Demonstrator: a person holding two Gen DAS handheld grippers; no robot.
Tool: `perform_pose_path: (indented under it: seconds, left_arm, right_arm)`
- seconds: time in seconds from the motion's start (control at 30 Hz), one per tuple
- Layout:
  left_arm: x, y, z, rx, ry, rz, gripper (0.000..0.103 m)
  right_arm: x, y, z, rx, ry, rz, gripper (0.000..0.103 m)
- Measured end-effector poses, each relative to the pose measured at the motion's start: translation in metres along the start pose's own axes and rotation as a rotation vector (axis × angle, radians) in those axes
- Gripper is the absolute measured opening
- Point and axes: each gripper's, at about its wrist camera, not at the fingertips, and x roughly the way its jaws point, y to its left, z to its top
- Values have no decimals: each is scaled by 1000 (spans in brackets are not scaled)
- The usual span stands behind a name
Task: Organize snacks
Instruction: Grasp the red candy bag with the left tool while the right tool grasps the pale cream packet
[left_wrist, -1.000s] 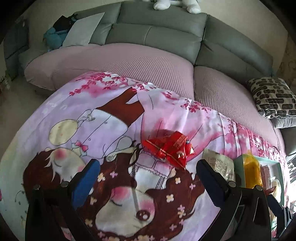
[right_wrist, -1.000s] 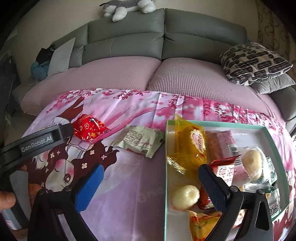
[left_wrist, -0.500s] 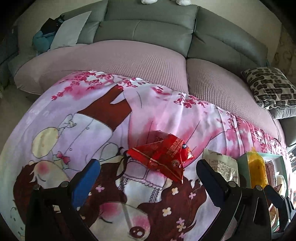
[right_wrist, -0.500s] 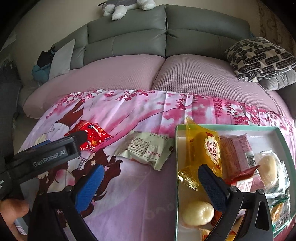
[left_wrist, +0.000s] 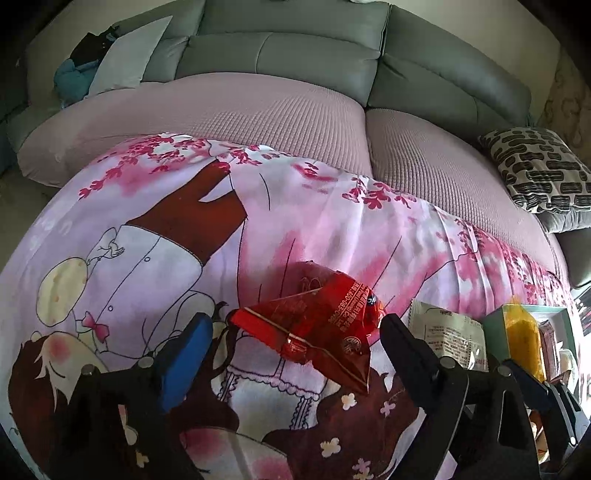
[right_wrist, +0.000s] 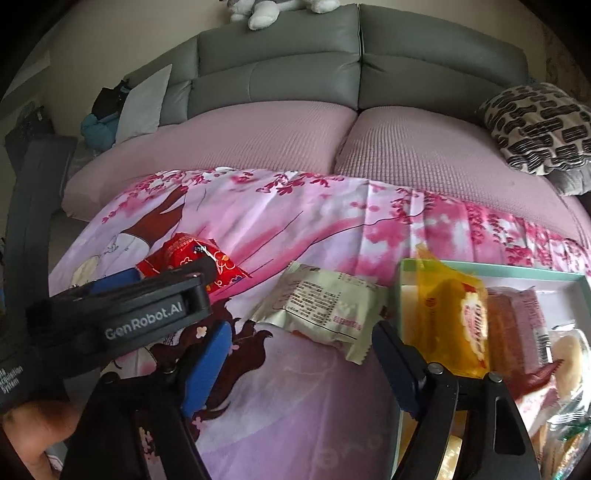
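The left claw (left_wrist: 295, 343) stood wide, its blue-padded finger and its black finger flanking the red snack packet (left_wrist: 317, 328), which lay on the printed cloth (left_wrist: 332, 229) directly between and just ahead of the tips, apparently untouched. Compared with a second earlier, the packet had grown larger and moved down into the gap between the fingers, showing that the claw had closed in on it; the pick-up therefore appeared imminant, needing only a short advance and a closing of the fingers. To the right of this claw lay the pale green wrapped snack (left_wrist: 450, 336), and beyond it the tray (left_wrist: 493, 325), already holding a yellow packet (left_wrist: 521, 339) among others. The right claw (right_wrist: 299, 354) was likewise wide and held nothing, hovering over the cloth with the pale green snack just ahead between its tips and the tray touching its right side. Two snacks thus remained outside the tray.
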Motion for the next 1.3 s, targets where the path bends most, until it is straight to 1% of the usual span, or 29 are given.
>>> perform_pose_path:
  seconds: [0.07, 0.3, 0.37, 0.53, 0.6, 0.67, 0.7, 0.77, 0.83, 1.0, 1.1, 1.17, 1.2, 1.3]
  left_arm:
    - [2, 0, 0, 2, 0, -4, 92]
    - [9, 2, 2, -10, 3, -32, 91]
    - [9, 2, 2, -9, 3, -42, 84]
    - [11, -1, 2, 15, -1, -52, 80]
    - [12, -2, 2, 21, -1, -70, 76]
    - [13, -2, 2, 18, 2, -91, 68]
    - [13, -2, 3, 21, 4, -103, 67]
    - [13, -3, 3, 30, 9, -110, 61]
    - [12, -5, 4, 41, 14, -118, 58]
    - [11, -1, 4, 33, 29, -112, 57]
    - [9, 3, 4, 20, 41, -106, 57]
    - [6, 7, 3, 5, 56, -98, 57]
    - [5, 9, 3, -3, 63, -96, 57]
    - [0, 18, 0, -27, 85, -77, 57]
  right_arm:
    - [5, 0, 2, 3, 9, 4, 81]
    - [18, 2, 10, -7, 27, -23, 81]
    - [21, 2, 12, -13, 30, -31, 81]
    - [27, 3, 17, -30, 40, -51, 81]
    - [31, 4, 20, -37, 47, -53, 81]
    - [35, 5, 23, -47, 55, -57, 81]
    - [37, 5, 25, -54, 61, -59, 81]
    - [41, 6, 27, -64, 70, -64, 81]
    - [45, 6, 29, -69, 81, -74, 81]
    - [53, 6, 31, -76, 97, -92, 81]
    - [54, 9, 29, -104, 100, -102, 81]
    - [53, 12, 27, -117, 99, -93, 79]
    - [52, 13, 26, -122, 99, -87, 76]
    - [48, 16, 22, -132, 100, -72, 76]
